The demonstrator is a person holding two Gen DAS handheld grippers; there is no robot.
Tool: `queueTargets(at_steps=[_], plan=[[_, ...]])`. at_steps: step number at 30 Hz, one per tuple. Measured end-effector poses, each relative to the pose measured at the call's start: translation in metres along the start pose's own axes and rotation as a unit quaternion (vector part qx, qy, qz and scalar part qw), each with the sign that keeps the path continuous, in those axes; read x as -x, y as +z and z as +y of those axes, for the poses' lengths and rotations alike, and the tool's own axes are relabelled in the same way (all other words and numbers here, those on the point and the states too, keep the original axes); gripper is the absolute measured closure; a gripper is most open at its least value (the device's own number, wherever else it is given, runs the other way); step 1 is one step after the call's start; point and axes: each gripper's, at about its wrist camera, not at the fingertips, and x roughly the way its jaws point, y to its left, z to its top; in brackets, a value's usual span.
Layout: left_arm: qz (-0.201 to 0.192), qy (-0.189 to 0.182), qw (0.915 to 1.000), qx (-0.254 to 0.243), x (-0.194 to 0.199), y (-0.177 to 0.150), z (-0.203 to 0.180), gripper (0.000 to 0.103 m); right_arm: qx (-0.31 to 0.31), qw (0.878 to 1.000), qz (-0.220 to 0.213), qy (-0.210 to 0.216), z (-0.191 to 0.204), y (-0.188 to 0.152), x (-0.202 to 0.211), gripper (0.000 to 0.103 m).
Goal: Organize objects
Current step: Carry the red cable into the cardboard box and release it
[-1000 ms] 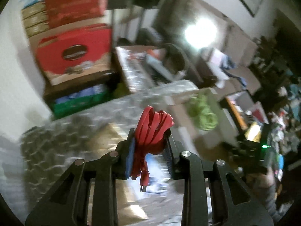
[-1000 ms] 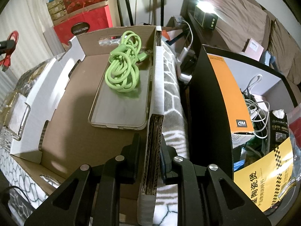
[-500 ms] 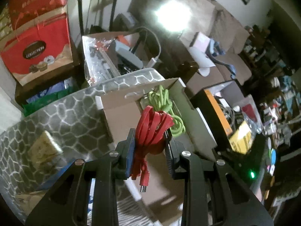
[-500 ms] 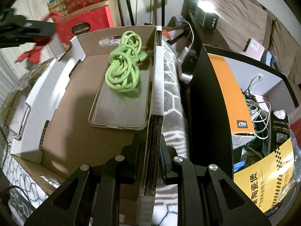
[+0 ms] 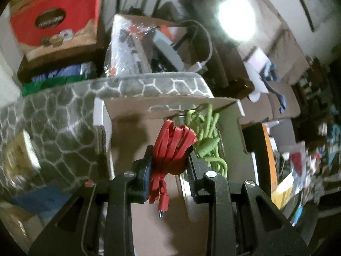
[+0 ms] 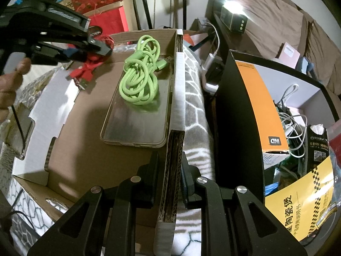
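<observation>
Right gripper (image 6: 169, 177) clamped on cardboard box (image 6: 85, 149) side wall, likely steadying it for loading. One phone (image 6: 136, 117) flat on box floor, one green cable (image 6: 140, 81) coiled atop it. Farther back, left gripper (image 6: 93, 47) pinching one red cable (image 5: 173, 149) above box, plug dangling, apparently for dropping in.

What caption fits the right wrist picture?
Right gripper pinches the box wall while a red cable nears the green cable.
</observation>
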Motion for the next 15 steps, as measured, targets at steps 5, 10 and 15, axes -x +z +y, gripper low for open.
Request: queueTargets(at_steps=[5, 10, 15], plan=[[-0.022, 0.020, 0.9993, 0.023, -0.002, 0.001, -0.004, 0.076, 0.001, 1.000, 0.000, -0.002, 0.000, 0.000, 0.001, 0.085], [-0.028, 0.031, 0.9991, 0.009, 0.002, 0.001, -0.011, 0.047, 0.002, 1.000, 0.000, -0.002, -0.001, 0.000, 0.001, 0.085], [-0.042, 0.010, 0.9987, -0.028, 0.031, 0.001, -0.015, 0.045, 0.004, 1.000, -0.001, -0.001, -0.002, -0.001, 0.002, 0.085]])
